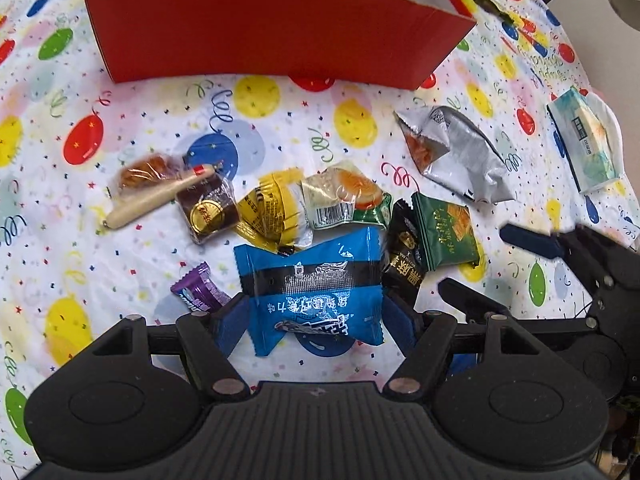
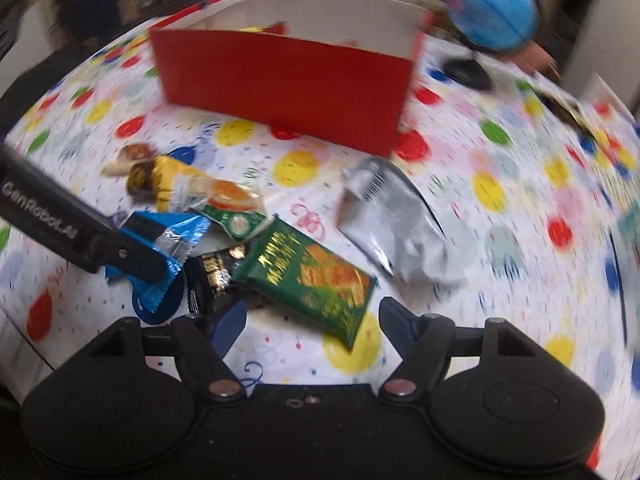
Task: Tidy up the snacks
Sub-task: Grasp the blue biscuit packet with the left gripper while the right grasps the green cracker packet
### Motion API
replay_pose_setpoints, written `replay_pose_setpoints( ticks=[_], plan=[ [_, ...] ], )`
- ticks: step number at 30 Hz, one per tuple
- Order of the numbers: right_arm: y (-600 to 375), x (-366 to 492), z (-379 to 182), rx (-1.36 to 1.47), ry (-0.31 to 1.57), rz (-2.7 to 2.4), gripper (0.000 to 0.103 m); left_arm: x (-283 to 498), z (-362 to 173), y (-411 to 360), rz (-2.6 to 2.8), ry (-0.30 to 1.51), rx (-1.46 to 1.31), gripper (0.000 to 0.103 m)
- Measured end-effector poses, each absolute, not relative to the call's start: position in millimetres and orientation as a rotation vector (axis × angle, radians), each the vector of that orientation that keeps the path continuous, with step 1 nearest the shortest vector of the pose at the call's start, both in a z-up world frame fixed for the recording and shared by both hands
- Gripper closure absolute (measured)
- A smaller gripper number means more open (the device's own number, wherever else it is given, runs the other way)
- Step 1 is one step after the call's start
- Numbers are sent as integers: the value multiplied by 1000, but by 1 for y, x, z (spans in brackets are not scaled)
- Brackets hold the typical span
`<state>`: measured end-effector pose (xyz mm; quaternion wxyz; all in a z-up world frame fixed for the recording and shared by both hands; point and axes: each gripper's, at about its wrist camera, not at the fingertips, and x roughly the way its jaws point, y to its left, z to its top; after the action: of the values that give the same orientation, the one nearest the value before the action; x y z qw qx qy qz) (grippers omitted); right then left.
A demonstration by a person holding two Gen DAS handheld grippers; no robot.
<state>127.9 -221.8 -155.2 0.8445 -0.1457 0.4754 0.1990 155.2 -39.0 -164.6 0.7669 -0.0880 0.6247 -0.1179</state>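
Balloon-print cloth covers the worktop point(image 1: 360, 92), snacks scattered mid-cloth. Nearest me: my left gripper point(image 1: 314, 316) hangs over the blue packet point(image 1: 316, 292), jaws wide, one blue finger each side of it; can't tell if the pads touch, so no grip called. My right gripper point(image 2: 306, 320) is wide too, straddling the near corner of the green cracker packet point(image 2: 316, 276), nothing clamped; its view is motion-blurred.

Next out: purple candy point(image 1: 198, 290) just left of the blue packet, black packet point(image 1: 404, 256) between the blue and green ones. Behind those, a row: clear-wrapped pastry point(image 1: 140, 172), a wooden stick point(image 1: 156, 200) lying across it, brown sweet with a gold seal point(image 1: 206, 210), yellow packet point(image 1: 272, 212), egg-picture packet point(image 1: 346, 196). Off to the right, a crumpled silver bag point(image 1: 460, 156), and a tissue pack point(image 1: 584, 140) near the edge.

Farthest: the red box point(image 1: 272, 28), open top, standing behind the pile. Something yellow and orange shows over its rim, can't tell what. A blue globe point(image 2: 490, 12) stands beyond it.

Progress, my guess: early. Nearly every snack is still on the cloth, both grippers are only lining up their first grabs, and everything still needs carrying to the box.
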Motion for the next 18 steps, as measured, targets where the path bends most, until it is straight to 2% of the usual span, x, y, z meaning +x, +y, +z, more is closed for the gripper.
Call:
replay_pose_setpoints(
  ticks=[6, 13, 15, 18],
  plan=[
    [-207, 144, -157, -465, 984, 583, 30, 158, -168, -41, -286, 1371, -195, 31],
    [-195, 163, -160, -555, 998, 689, 24, 163, -171, -37, -286, 1386, -229, 31],
    [-194, 166, -164, -557, 1018, 698, 25, 164, -172, -37, -286, 1388, -231, 32],
    [-197, 165, -166, -535, 1037, 717, 35, 164, -172, -35, -291, 1384, -245, 32]
  ],
)
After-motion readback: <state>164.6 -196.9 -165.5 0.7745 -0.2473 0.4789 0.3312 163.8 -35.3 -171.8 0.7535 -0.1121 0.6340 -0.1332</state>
